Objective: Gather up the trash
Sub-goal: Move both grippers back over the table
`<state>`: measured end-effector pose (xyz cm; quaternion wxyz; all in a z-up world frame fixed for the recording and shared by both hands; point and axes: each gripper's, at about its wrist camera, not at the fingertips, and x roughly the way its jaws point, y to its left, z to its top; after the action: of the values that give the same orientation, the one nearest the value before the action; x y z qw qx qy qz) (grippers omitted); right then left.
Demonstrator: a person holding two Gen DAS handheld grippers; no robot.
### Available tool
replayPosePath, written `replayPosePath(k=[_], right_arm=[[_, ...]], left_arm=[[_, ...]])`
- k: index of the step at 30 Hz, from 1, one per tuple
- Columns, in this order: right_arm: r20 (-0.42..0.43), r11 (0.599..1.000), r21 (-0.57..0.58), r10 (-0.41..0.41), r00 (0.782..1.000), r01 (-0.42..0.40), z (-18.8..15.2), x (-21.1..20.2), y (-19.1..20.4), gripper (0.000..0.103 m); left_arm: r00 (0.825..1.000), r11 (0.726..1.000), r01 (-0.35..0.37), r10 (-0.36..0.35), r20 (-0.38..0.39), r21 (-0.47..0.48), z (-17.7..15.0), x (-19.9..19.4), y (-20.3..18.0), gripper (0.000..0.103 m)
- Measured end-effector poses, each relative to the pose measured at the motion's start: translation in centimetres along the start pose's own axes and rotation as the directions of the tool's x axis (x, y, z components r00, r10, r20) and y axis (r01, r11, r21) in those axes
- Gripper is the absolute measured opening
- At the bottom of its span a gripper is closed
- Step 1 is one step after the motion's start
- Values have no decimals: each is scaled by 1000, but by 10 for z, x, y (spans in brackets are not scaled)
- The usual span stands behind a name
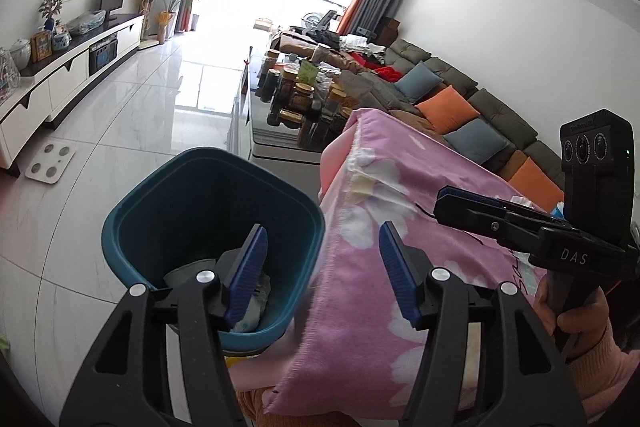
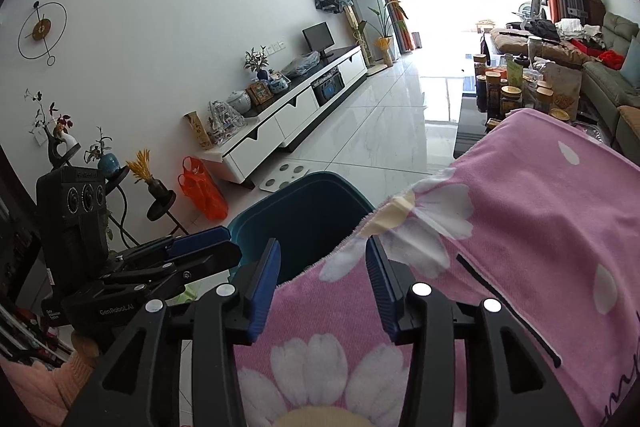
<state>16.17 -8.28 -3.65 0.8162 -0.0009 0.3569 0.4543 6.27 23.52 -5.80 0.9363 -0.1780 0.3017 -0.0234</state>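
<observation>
- Teal bin (image 1: 208, 227) on floor just left of table draped in pink floral blanket (image 1: 400, 227); crumpled grey-white trash (image 1: 256, 291) already inside, low at near side.
- Left gripper (image 1: 322, 267) over bin's right rim, fingers wide, nothing held.
- Right gripper (image 2: 322, 281) over blanket's left edge, fingers wide, empty.
- Looks like drop done; next likely reaching for more trash, possibly pale scraps (image 1: 524, 201) at far right of blanket — too small to identify.
- Approach low, close on scrap only, avoid pinching blanket.
</observation>
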Motion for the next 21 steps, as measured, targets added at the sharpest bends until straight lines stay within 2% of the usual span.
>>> replayPosePath(k=[5,10,14,21], right_arm=[[56,996,17,-90,994,90,-18,-45,-21,43],[96,979,102,-185,978,175,-41,-90,-54,43],[114,954,181,-263,958,241,-65,-125,-81,43],[148,893,302,-390,909,334,-102,-182,-124,44]], left_arm=[[997,992,82,-81,-20,96,-1,11,-49,59],[983,973,173,-162,-82,150,-10,33,-95,59],[963,950,255,-232,-136,181,-26,45,-132,59],[910,886,393,-337,-240,245,-50,67,-212,59]])
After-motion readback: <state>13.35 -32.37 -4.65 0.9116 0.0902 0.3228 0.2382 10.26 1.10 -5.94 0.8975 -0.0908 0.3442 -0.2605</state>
